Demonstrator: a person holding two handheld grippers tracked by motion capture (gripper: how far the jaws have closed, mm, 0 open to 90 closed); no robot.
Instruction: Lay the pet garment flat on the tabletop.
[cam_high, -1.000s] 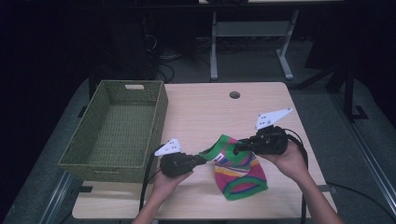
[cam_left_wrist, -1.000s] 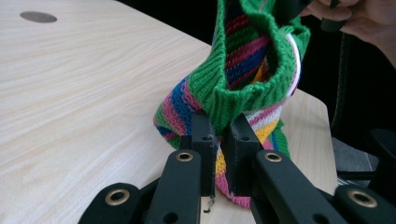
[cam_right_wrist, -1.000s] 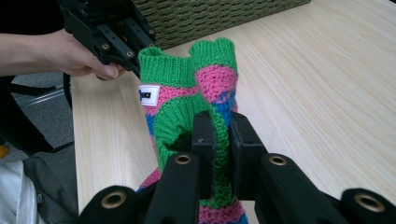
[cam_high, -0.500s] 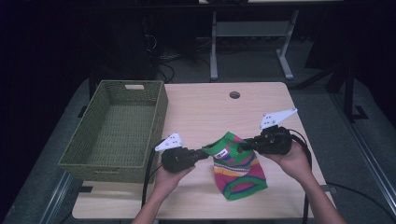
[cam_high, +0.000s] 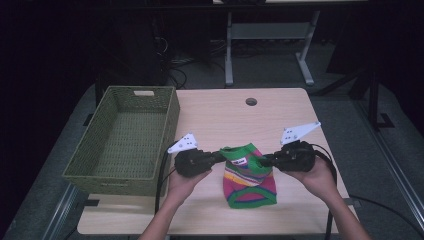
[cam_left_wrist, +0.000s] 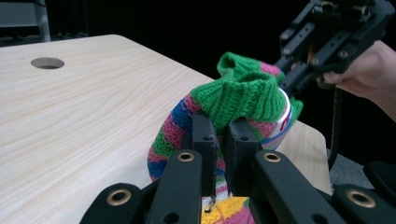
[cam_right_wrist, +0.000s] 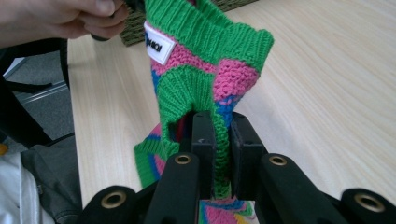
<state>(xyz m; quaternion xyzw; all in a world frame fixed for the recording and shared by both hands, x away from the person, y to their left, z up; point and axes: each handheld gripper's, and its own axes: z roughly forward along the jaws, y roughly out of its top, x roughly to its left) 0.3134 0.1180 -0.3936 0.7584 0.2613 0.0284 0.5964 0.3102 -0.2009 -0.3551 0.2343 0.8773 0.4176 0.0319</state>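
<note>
A small knitted garment (cam_high: 248, 176) striped in green, pink, blue and yellow lies near the table's front, its upper green-ribbed edge lifted off the wood. My left gripper (cam_high: 221, 156) is shut on the left side of that edge; in the left gripper view the green rib (cam_left_wrist: 243, 95) bunches over the closed jaws. My right gripper (cam_high: 261, 161) is shut on the right side, and the right gripper view has the knit (cam_right_wrist: 205, 60) with a white label (cam_right_wrist: 159, 43) standing up between its jaws. The lower part of the garment rests on the table.
A green woven basket (cam_high: 100, 165) stands along the table's left edge, nothing inside it. A round cable hole (cam_high: 251, 101) sits at the table's back centre. Bare wood (cam_high: 235, 120) stretches behind the garment. A metal stand (cam_high: 267, 35) is on the floor beyond.
Both grippers have lifted the garment's top edge and pulled it slightly apart; the knit now stands higher and more stretched between them than a second ago.
</note>
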